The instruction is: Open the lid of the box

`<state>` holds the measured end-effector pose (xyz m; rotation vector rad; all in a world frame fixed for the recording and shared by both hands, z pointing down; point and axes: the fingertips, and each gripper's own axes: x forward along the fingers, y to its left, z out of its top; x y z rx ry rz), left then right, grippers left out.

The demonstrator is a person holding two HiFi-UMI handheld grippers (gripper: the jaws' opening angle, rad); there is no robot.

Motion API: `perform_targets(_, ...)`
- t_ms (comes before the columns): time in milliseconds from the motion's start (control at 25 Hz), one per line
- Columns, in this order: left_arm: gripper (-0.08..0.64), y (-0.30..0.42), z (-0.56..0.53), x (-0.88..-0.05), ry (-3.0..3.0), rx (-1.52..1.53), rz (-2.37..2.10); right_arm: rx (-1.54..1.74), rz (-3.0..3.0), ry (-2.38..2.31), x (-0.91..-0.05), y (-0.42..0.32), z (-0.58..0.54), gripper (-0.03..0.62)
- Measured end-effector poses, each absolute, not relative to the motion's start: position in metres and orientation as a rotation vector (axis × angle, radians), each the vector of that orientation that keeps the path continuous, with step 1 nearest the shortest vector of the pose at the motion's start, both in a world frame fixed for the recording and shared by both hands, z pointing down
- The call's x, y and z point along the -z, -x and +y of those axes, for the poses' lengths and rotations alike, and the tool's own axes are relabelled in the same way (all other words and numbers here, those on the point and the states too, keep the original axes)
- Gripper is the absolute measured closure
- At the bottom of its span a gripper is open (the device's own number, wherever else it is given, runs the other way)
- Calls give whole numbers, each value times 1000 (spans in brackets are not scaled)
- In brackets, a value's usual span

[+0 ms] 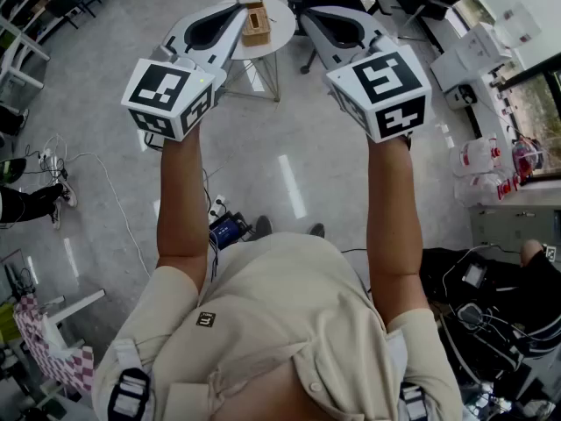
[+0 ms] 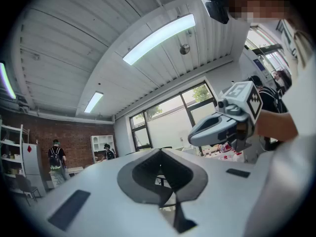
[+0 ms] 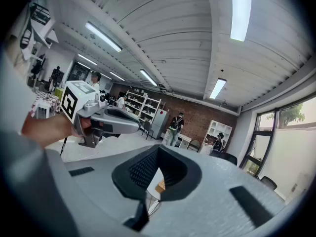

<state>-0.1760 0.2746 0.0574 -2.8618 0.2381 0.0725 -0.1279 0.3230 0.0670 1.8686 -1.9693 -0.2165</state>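
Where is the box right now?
In the head view, the wooden box sits on the small round white table at top centre. It shows between the tips of the left tool and the right tool, nearer the left.

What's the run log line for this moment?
left tongs: shut, empty | right tongs: shut, empty | box: on round table, untouched | stage: both tongs held clear of box

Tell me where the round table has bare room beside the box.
Bare tabletop shows right of the wooden box, out to the round table rim, plus a thin strip along its near edge. The left side is crowded: the left gripper hangs over it and hides the surface there.
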Motion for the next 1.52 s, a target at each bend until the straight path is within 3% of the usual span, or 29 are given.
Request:
perform_targets(840,549,214,202,-58,2890,-116,248,163,-2017,-1892,-72,163,253,600)
perform_targets(1520,549,103,150,-98,2871,34,415,147,-2136,-1801,-111,41,193,600)
